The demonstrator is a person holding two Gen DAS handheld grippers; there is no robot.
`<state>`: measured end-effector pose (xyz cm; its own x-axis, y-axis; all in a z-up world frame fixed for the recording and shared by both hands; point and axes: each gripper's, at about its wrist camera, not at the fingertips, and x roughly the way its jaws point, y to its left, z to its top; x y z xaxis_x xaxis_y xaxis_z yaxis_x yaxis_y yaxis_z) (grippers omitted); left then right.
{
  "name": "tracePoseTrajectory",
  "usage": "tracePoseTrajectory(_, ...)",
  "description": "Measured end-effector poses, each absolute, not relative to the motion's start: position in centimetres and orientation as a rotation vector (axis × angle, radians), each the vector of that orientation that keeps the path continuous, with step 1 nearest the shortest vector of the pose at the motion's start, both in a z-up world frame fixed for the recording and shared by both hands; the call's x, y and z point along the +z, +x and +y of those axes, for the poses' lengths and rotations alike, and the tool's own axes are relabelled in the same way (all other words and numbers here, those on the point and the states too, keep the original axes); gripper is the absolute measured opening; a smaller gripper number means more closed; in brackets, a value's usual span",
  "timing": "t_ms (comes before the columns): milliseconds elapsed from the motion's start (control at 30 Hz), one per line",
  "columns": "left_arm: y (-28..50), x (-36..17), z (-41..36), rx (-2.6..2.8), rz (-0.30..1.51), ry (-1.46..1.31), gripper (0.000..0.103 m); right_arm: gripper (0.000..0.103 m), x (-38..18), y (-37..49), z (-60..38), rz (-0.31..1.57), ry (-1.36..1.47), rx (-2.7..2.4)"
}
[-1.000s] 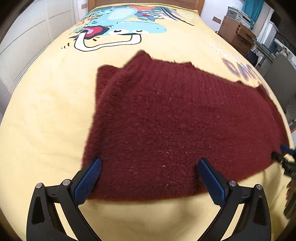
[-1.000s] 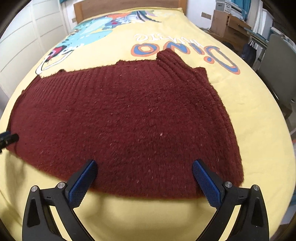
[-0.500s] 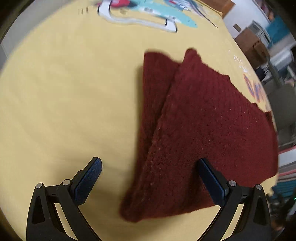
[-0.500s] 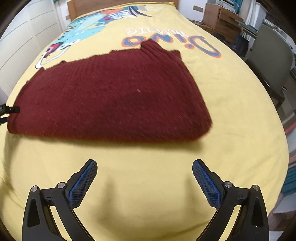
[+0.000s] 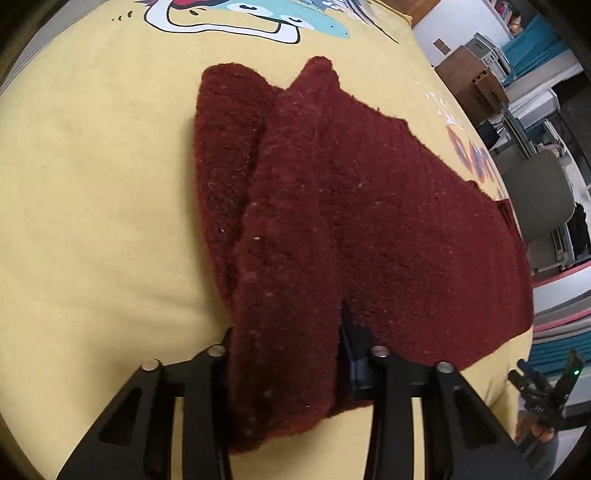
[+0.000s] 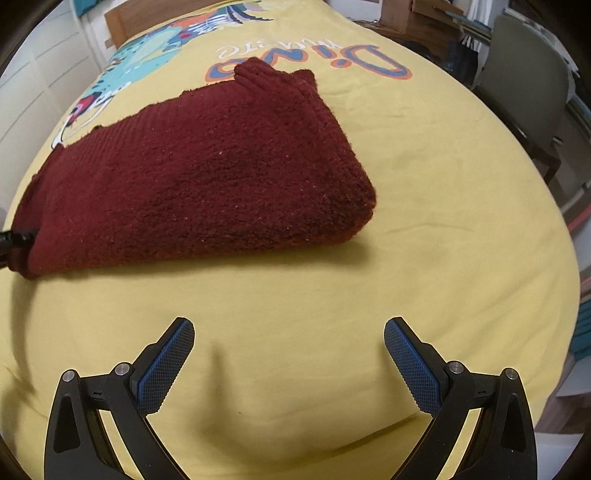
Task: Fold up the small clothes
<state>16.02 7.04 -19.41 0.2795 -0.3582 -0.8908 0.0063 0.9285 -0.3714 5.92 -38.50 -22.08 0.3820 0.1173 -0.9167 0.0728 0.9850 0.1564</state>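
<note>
A dark red knitted sweater (image 5: 351, 206) lies folded on a yellow bedspread (image 5: 92, 184). My left gripper (image 5: 284, 350) is shut on the sweater's near left corner, with the knit bunched between the jaws and hiding the left fingertip. In the right wrist view the sweater (image 6: 207, 173) lies as a folded slab ahead and to the left. My right gripper (image 6: 288, 354) is open and empty, hovering over bare bedspread (image 6: 424, 221) short of the sweater. The left gripper's tip (image 6: 14, 240) shows at the sweater's left end.
The bedspread carries a cartoon dinosaur print (image 5: 240, 18) and "Dino" lettering (image 6: 332, 59). A wooden headboard (image 6: 155, 11) is at the far end. A grey chair (image 6: 524, 74) and wooden drawers (image 5: 469, 77) stand to the right of the bed.
The left gripper swung to the sweater's left end and closed on its near corner. The right gripper backed away from the sweater's edge, staying open.
</note>
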Motion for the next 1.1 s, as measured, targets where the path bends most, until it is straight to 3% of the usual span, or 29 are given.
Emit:
tracePoseTrajectory(300, 14.7, -11.2, 3.2, -0.314, 1.193, -0.354, 0.028, 0.103, -20.6, 6.5, -40.4, 1.119, 0.225, 0.022)
tracePoseTrajectory(633, 17.0, -3.7, -9.3, -0.448, 1.167, -0.19, 0.026, 0.103, -17.7, 6.9, -45.6, 1.04, 0.267, -0.009)
tracePoseTrajectory(867, 18.0, -7.5, -22.5, -0.531, 1.236, -0.042, 0.026, 0.103, -16.1, 6.9, -49.3, 1.015, 0.264, -0.061)
tracePoseTrajectory(1100, 17.6, -13.3, -28.1, -0.475, 1.293, 0.126, 0.026, 0.103, -17.8, 5.5, -51.6, 1.085, 0.306, -0.085)
